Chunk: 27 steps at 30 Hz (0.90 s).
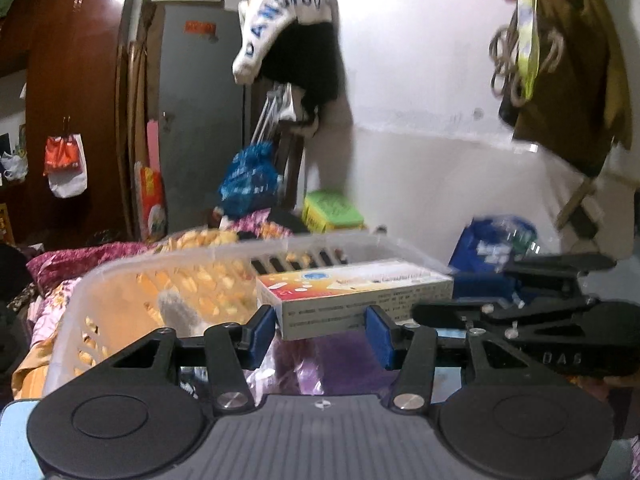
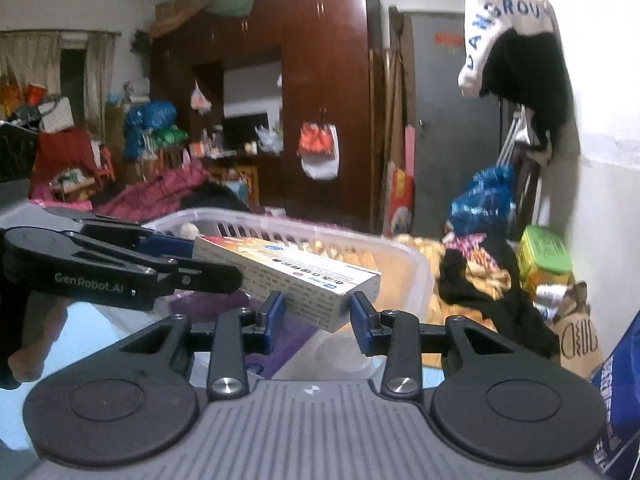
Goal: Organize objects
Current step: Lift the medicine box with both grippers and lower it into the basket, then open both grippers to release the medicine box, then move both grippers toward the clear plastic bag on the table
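Blur is spread over both views, so the small print on the long white cardboard box with an orange-and-yellow top panel (image 1: 356, 300) cannot be read. Its far end is cut off by the right gripper (image 2: 316, 312), whose black body hides the corner in the left wrist view. The contents of the translucent white slotted plastic basket (image 1: 120, 280) are hard to make out; only a purple shape is seen under the box.

The box is held level above the near rim of the basket, directly ahead of the left gripper (image 1: 322, 330). One end is clamped between that gripper's blue pads (image 1: 378, 334), set partly open at box width. The other end is gripped by the right gripper, its jaws narrower, across the short side.
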Each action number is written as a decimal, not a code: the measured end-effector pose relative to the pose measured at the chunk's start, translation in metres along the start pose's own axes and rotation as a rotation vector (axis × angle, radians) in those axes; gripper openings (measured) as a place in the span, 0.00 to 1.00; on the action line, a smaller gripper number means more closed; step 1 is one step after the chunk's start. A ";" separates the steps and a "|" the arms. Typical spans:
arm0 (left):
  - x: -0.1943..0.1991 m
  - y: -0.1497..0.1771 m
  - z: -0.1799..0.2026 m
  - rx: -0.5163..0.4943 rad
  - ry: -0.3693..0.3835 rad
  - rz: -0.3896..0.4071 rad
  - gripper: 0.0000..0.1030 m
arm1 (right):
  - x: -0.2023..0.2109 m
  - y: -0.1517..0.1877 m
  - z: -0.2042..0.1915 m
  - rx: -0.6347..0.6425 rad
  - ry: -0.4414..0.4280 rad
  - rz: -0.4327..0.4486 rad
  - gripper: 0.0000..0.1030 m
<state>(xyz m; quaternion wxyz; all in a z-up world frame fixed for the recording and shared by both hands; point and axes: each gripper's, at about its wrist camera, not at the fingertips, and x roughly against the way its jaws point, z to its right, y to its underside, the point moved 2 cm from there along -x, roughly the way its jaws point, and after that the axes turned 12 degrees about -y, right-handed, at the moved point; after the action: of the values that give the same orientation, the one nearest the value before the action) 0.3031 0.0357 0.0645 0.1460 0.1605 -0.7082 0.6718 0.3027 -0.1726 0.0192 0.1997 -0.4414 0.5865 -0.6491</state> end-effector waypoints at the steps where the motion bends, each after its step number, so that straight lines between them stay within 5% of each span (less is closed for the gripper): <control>1: 0.001 0.002 0.000 -0.007 -0.014 0.005 0.54 | -0.002 0.002 0.000 -0.006 0.002 -0.011 0.43; 5: 0.004 0.008 -0.003 -0.007 -0.057 0.016 0.69 | -0.002 0.000 0.000 -0.029 -0.021 -0.012 0.53; 9: 0.027 0.006 -0.014 0.038 -0.099 0.080 0.83 | 0.012 -0.005 -0.006 -0.012 0.003 0.042 0.88; 12: 0.058 0.003 -0.021 0.063 -0.116 0.114 0.85 | 0.032 -0.007 -0.009 -0.023 0.010 0.111 0.99; 27: 0.191 0.037 -0.043 0.005 -0.266 0.033 0.88 | 0.111 0.042 -0.027 -0.122 0.019 0.183 1.00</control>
<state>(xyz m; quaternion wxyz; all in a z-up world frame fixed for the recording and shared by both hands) 0.1138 0.0743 0.1140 0.0396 0.2369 -0.7223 0.6486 0.2108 -0.2527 0.0192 0.2254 -0.3911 0.6647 -0.5954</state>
